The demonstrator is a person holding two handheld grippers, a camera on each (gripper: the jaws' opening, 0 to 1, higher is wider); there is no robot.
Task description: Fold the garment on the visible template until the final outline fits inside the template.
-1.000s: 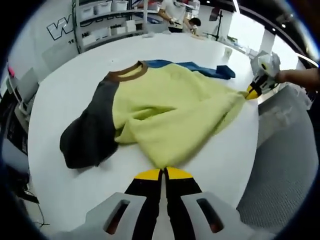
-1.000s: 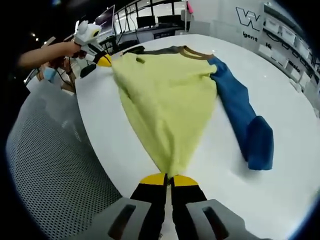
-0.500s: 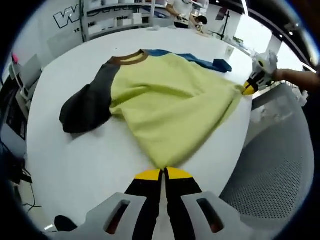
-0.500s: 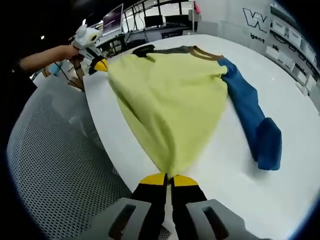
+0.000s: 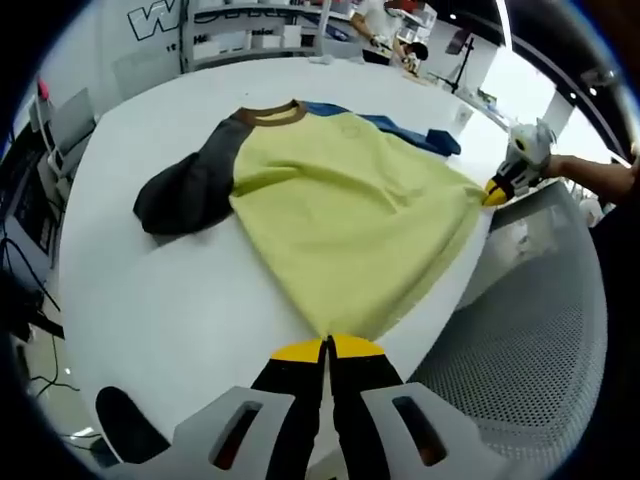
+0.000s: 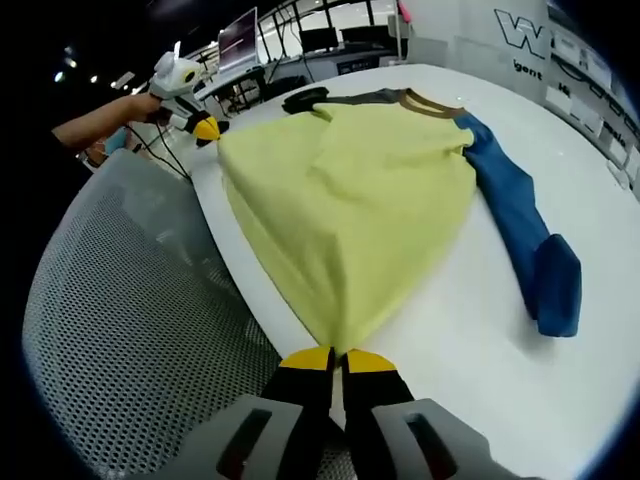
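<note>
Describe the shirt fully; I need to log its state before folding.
The shirt is a soft knit with a yellow-green body, brown collar, one dark grey sleeve and one blue sleeve. It lies spread on the white table, hem at the edge, sleeves out sideways. The left gripper and right gripper each pinch a hem corner.

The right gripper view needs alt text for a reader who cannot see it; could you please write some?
The right gripper, jaws shut, pinches a hem corner of a yellow-green sweatshirt with a brown collar and blue sleeve, spread on a white round table. The left gripper holds the opposite hem corner at the table's edge.
</note>
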